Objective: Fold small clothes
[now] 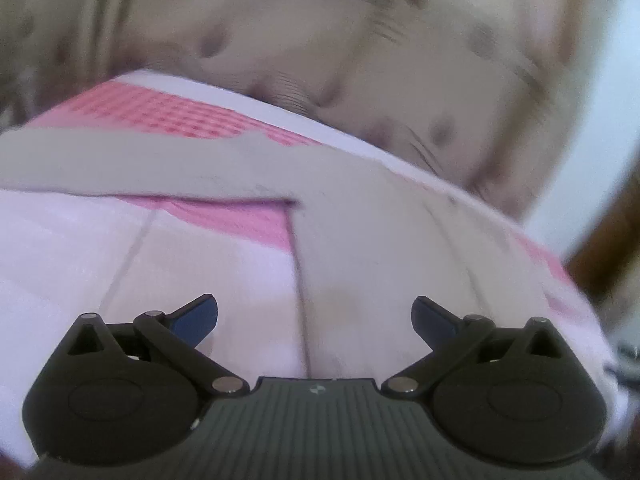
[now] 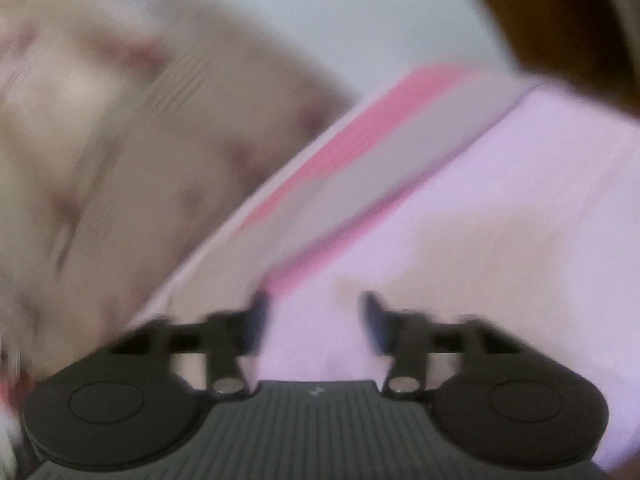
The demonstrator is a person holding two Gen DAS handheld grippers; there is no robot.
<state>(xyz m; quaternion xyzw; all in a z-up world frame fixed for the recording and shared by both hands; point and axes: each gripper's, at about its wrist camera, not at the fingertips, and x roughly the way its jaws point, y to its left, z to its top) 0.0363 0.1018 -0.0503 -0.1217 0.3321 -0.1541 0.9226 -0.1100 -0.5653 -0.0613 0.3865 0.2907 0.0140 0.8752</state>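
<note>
A small pale pink garment (image 1: 224, 264) with pink gingham panels (image 1: 176, 116) and a grey-beige band (image 1: 280, 164) lies spread close under my left gripper (image 1: 314, 320). The left gripper is open and empty, with its blue-padded fingers (image 1: 196, 320) wide apart just above the cloth. In the right wrist view the same garment (image 2: 500, 208) fills the right side, with a pink stripe (image 2: 352, 152) and a grey band beside it. My right gripper (image 2: 314, 320) is open over the pale pink cloth and holds nothing. That view is blurred by motion.
A beige patterned bedcover (image 1: 360, 48) lies under and beyond the garment, and it also shows in the right wrist view (image 2: 100, 140). A pale wall (image 2: 340, 12) and dark brown furniture (image 2: 560, 20) stand behind.
</note>
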